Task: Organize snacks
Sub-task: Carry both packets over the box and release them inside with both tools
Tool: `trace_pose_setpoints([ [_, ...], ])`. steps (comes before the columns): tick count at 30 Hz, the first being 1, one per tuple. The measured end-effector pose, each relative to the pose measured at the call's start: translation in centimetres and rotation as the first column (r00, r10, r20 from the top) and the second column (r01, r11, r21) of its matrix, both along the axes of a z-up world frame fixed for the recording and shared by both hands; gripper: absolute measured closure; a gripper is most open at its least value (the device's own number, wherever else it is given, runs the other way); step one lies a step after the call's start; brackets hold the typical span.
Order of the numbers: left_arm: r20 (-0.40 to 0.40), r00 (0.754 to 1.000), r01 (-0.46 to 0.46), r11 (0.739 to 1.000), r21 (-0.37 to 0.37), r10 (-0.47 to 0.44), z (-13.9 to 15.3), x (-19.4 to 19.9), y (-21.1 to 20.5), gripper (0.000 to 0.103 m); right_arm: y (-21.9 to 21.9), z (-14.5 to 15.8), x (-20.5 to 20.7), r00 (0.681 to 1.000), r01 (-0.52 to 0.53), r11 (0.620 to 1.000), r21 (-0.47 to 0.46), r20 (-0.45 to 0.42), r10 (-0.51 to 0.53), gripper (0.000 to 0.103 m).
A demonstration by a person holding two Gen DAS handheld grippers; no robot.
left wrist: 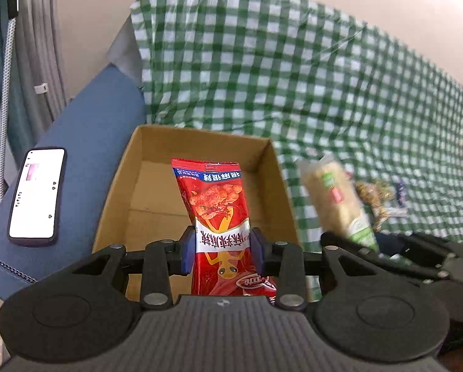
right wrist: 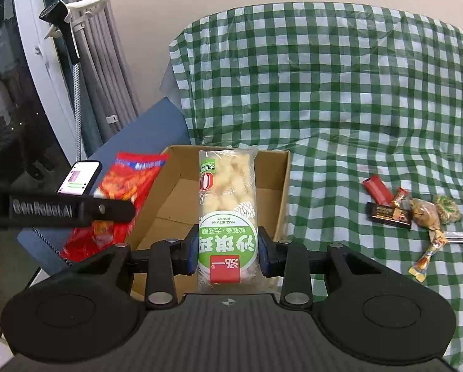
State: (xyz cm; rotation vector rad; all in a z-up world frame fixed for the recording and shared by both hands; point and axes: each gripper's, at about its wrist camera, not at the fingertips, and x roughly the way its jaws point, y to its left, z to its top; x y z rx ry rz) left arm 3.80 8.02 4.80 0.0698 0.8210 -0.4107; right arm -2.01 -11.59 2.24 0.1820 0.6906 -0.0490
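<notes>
My left gripper (left wrist: pixel 223 249) is shut on a red snack packet (left wrist: pixel 215 214), held over the open cardboard box (left wrist: pixel 262 179). The box floor under it is bare. My right gripper (right wrist: pixel 228 252) is shut on a clear packet of pale puffed snacks with a green label (right wrist: pixel 228 204), also over the box (right wrist: pixel 281 192). In the left wrist view that pale packet (left wrist: pixel 333 198) and the right gripper's black frame show at the right. In the right wrist view the red packet (right wrist: pixel 119 192) and the left gripper's arm appear at the left.
Several small wrapped sweets and bars (right wrist: pixel 417 214) lie on the green checked cloth (right wrist: pixel 340 99) right of the box. A lit phone (left wrist: pixel 36 197) rests on the blue armrest (left wrist: pixel 85 155). Curtains and a window stand at the left.
</notes>
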Motion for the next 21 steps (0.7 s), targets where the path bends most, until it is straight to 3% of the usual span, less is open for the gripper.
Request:
trace_pose_setpoints([
  [5,-0.021,1.000,-0.019,1.000,0.024,0.020,-1.9,2.6,0.1,0.063,0.7,-0.7,2.3,1.000,-0.006,1.000,-0.002,-0.030,0.006,0.065],
  [18,-0.122,0.991,-0.032,0.991,0.132,0.049,-8.7,9.5,-1.0,0.062,1.0,-6.1,9.9,0.989,0.002,1.000,-0.016,-0.150,-0.004,0.065],
  [20,-0.130,0.991,-0.024,0.989,0.147,0.043,-9.5,10.2,-1.2,0.061,0.9,-6.8,10.6,0.988,0.002,1.000,-0.018,-0.152,-0.004,0.065],
  [21,-0.136,0.990,-0.018,0.989,0.149,0.039,-9.8,10.5,-1.2,0.053,0.9,-7.0,10.9,0.989,0.001,1.000,-0.014,-0.149,-0.003,0.064],
])
